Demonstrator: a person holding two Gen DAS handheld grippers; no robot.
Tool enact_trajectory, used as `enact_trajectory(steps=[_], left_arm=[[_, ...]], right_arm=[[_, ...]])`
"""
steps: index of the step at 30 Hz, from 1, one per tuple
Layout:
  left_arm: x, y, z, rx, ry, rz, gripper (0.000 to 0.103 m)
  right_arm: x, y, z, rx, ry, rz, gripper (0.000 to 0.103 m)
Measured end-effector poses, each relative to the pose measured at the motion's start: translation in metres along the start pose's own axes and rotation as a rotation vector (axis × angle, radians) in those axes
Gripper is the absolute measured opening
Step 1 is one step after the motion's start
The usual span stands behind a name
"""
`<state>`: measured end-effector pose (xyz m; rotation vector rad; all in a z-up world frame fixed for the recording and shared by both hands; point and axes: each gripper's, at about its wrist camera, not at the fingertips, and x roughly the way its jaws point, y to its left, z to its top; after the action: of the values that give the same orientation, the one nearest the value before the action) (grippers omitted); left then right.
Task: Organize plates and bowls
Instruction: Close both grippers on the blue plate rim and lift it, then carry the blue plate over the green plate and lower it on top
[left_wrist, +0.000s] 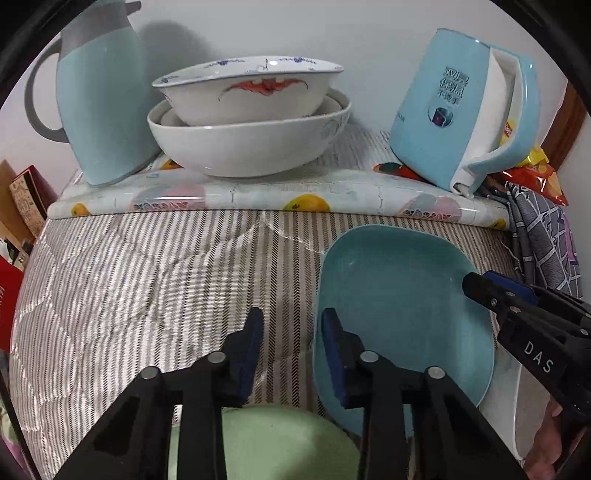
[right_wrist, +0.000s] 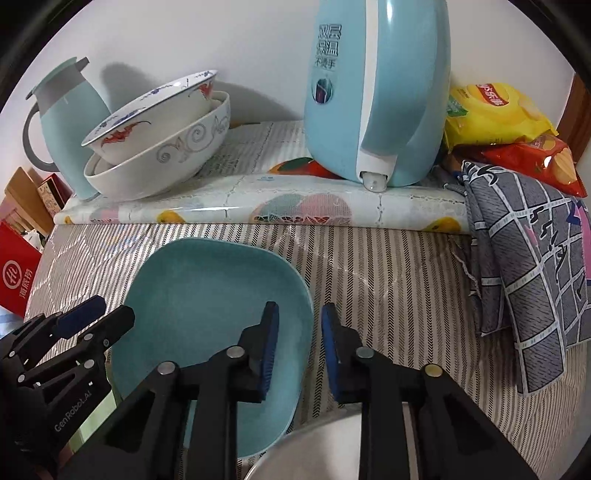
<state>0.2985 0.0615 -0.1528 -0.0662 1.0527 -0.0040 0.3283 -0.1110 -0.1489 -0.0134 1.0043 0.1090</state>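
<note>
Left wrist view: pale green round plate (left_wrist: 266, 435) under the left gripper (left_wrist: 291, 332), a dish the other camera barely catches.
Back left corner: tall light-blue thermos jug with grey handle (right_wrist: 70, 122) stands on the fruit-print oilcloth shelf (right_wrist: 258, 210), out of the working area.
Stacked bowls: white porcelain bowl with red bat motif (left_wrist: 247, 92) sits tilted inside the wider white bowl with grey swirls (left_wrist: 247, 147) on the shelf — nested, so likely already sorted.
Left gripper state: jaws apart, holding nothing, poised above the striped quilted cloth (left_wrist: 147, 277) beside the teal plate's left edge.
Teal plate: square-ish teal ceramic plate (right_wrist: 221, 306) lies flat on the cloth between the grippers — probably the next piece to lift.
Right gripper state: right gripper (right_wrist: 299, 339) open and empty, straddling the plate's right rim.
Back right: light-blue electric kettle (right_wrist: 376, 92) at the shelf's front edge.
Right wrist view only: rim of a steel bowl (right_wrist: 314, 435), yellow crisp bag (right_wrist: 495, 110), grey checked cloth (right_wrist: 528, 258).
</note>
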Motion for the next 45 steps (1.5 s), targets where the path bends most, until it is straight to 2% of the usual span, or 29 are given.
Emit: enact_trajectory(steps=[4, 9, 17, 29, 45], left_arm=[[0.009, -0.006, 0.002, 0.006, 0.023, -0.017, 0.017], [0.013, -0.011, 0.003, 0.004, 0.030, -0.028, 0.009], [0.003, -0.010, 0.005, -0.008, 0.005, -0.025, 0.008], [-0.057, -0.003, 0.002, -0.017, -0.080, -0.024, 0.008], [-0.132, 0.016, -0.059, -0.053, -0.129, -0.020, 0.008]], right_arm=[[0.006, -0.002, 0.002, 0.006, 0.018, 0.006, 0.015], [0.012, -0.003, 0.003, 0.014, 0.031, 0.021, 0.006], [0.000, -0.002, 0.005, 0.005, -0.020, 0.021, 0.003], [-0.062, 0.015, 0.005, -0.020, -0.128, 0.024, 0.003], [-0.132, 0.044, -0.053, -0.034, -0.188, 0.039, 0.003]])
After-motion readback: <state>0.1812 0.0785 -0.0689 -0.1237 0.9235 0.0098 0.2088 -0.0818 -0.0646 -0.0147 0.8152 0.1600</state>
